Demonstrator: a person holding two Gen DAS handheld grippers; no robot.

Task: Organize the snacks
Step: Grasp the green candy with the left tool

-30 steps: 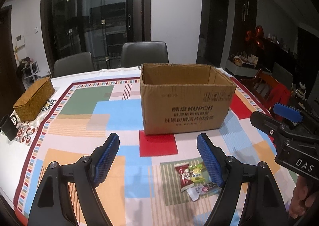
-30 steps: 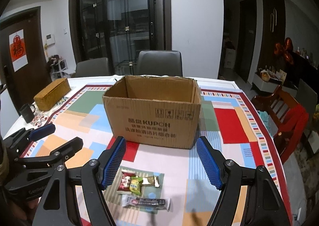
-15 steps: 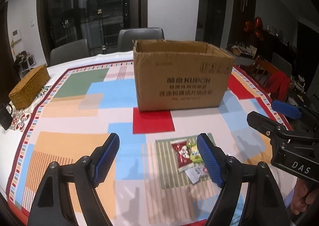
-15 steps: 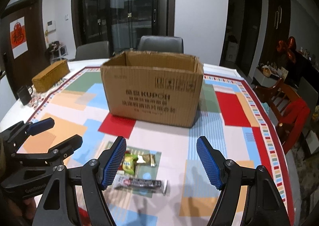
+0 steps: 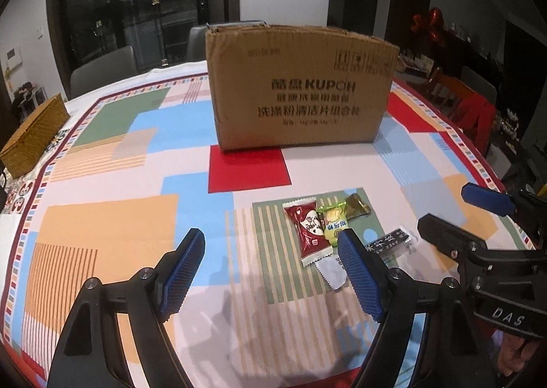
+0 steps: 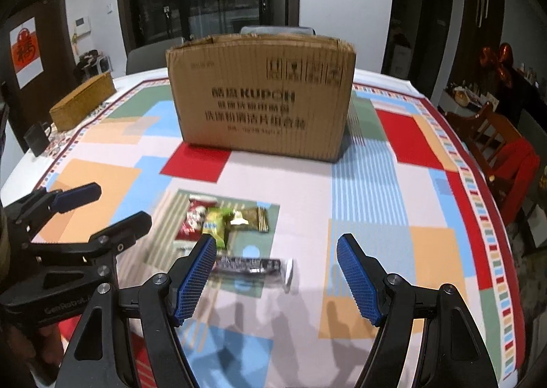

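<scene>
An open cardboard box (image 5: 301, 87) (image 6: 261, 97) stands mid-table. In front of it lie several snack packets: a red one (image 5: 307, 230) (image 6: 193, 218), a green one (image 5: 333, 222) (image 6: 217, 225), a gold one (image 5: 357, 205) (image 6: 254, 217) and a dark long bar (image 5: 389, 242) (image 6: 251, 266). My left gripper (image 5: 271, 249) hovers open over the cloth just left of the packets, empty. My right gripper (image 6: 277, 258) hovers open above the dark bar, with nothing held. Each gripper shows at the other view's edge.
The table wears a colourful patchwork cloth (image 5: 112, 189). A woven box (image 5: 32, 134) (image 6: 83, 100) and a dark cup (image 6: 36, 138) sit at the far left. Chairs (image 5: 102, 69) stand behind the table, and a wooden chair with red cloth (image 6: 506, 152) stands on the right.
Both grippers have sunk toward the table and tipped down; the box and packets now look larger and closer. Their jaws have kept the same width.
</scene>
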